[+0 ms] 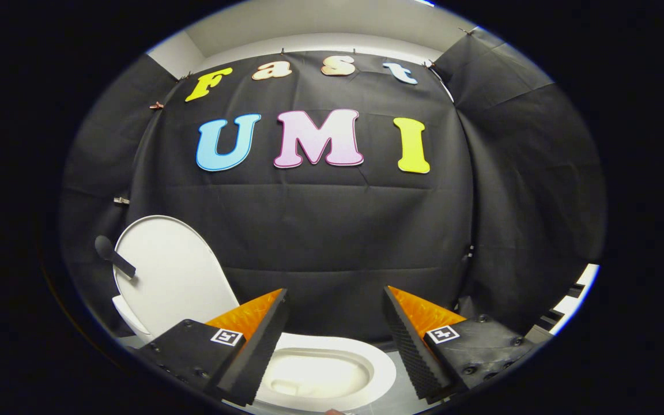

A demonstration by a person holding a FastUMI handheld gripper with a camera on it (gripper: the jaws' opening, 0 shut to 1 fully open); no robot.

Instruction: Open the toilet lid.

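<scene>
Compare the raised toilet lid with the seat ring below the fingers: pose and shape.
The toilet lid stands upright, beyond the left finger; the seat ring lies flat between the open fingers of the gripper. The toilet lid is a solid panel; the seat ring surrounds an open bowl. Both are white and rounded.

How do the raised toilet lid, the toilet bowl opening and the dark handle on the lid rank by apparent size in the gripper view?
1. Raised toilet lid, beyond the open gripper.
2. Toilet bowl opening; partly hidden by a finger, so only probably smaller.
3. Dark handle, clearly smallest.
</scene>
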